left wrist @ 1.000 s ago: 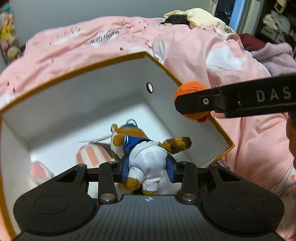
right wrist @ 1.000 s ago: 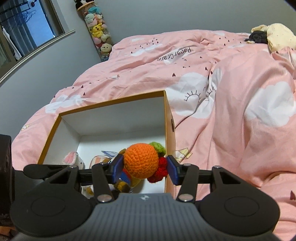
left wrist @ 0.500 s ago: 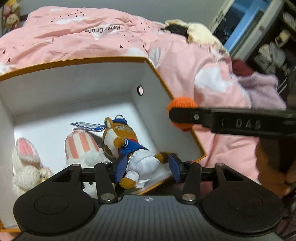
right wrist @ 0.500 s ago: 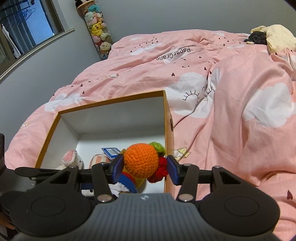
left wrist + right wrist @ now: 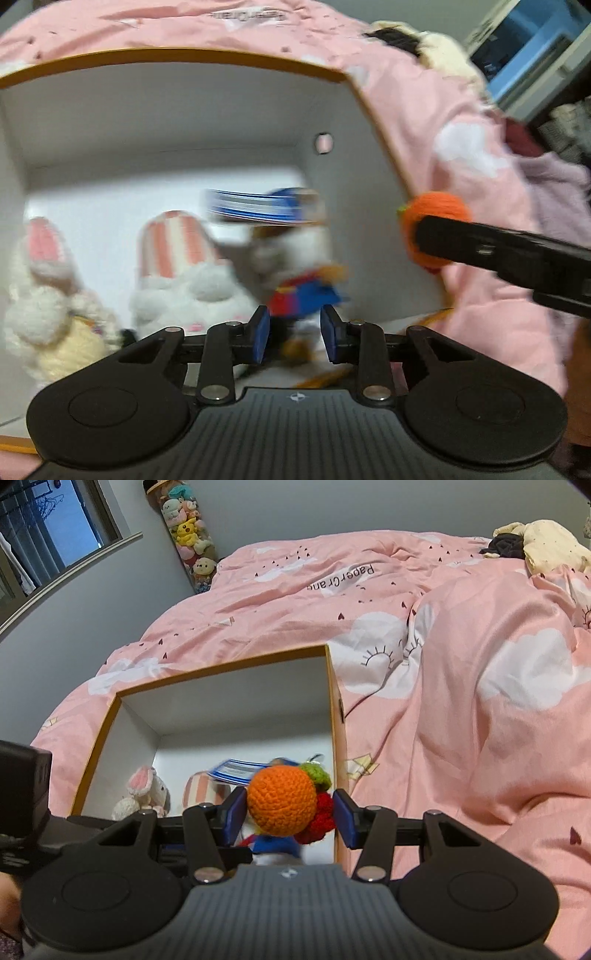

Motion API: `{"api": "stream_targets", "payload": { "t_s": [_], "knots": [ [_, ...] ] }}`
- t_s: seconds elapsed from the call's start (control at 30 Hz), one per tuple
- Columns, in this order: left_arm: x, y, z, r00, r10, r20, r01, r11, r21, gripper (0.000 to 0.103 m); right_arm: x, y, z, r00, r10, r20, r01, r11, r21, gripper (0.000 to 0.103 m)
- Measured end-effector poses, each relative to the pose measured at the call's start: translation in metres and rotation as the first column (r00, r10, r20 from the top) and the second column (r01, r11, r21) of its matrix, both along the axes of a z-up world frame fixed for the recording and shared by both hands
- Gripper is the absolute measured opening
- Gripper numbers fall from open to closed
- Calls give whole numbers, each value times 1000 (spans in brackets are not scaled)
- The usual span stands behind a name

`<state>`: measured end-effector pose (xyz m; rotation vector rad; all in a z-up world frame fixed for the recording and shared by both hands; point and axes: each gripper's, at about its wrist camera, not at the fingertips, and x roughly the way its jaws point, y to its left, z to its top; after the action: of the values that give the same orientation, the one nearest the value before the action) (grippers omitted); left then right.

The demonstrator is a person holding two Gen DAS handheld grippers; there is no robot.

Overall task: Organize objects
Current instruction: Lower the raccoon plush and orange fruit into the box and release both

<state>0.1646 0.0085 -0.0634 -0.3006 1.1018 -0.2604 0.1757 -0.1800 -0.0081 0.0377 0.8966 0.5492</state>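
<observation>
Three soft toys now lie in the box (image 5: 373, 110) on the bed: the left gripper (image 5: 294, 334), fingers just narrowing on nothing, has dropped the tiger doll (image 5: 299, 273), while the right gripper (image 5: 290, 818) still clamps the crocheted orange (image 5: 280, 799), next in.

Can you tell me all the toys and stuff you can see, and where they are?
box: one, white inside with an orange-brown rim, open, on the bed.
bunny plush: one, white with pink ears, in the box's left corner.
striped plush: one, white with pink-and-white stripes, in the box beside the bunny.
tiger plush: one, orange-brown, in blue, white and red clothes, blurred, lying in the box.
paper tag: one, blue and white, above the tiger.
crocheted orange: one, orange with green and red bits, over the box's right side.
duvet: one, pink with white clouds, covering the bed.
tube of plush toys: one, many colours, by the wall.
left gripper: black, blue pads, nothing clamped, jaws just been closing.
right gripper: black, blue pads, holding the crocheted orange.
</observation>
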Motion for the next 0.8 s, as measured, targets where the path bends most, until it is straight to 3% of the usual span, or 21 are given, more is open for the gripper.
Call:
{"api": "stream_targets", "payload": {
  "t_s": [0.1,0.3,0.63,0.8],
  "knots": [
    [-3,8,-1,1000,19,-13,-20,998,-56,32,-2,4,-2,1000,6,-5,-6,1000,-1,53],
    [-20,23,17,998,34,53,-29,995,-91,32,-4,8,-4,1000,2,-7,-2,1000,-25,53],
    [-35,50,32,987,119,110,-120,993,4,32,-6,44,-16,995,97,-36,-97,995,-6,53],
    [-35,59,30,985,137,104,-138,990,0,32,5,62,-28,994,101,-51,-103,994,-45,53]
  ]
}}
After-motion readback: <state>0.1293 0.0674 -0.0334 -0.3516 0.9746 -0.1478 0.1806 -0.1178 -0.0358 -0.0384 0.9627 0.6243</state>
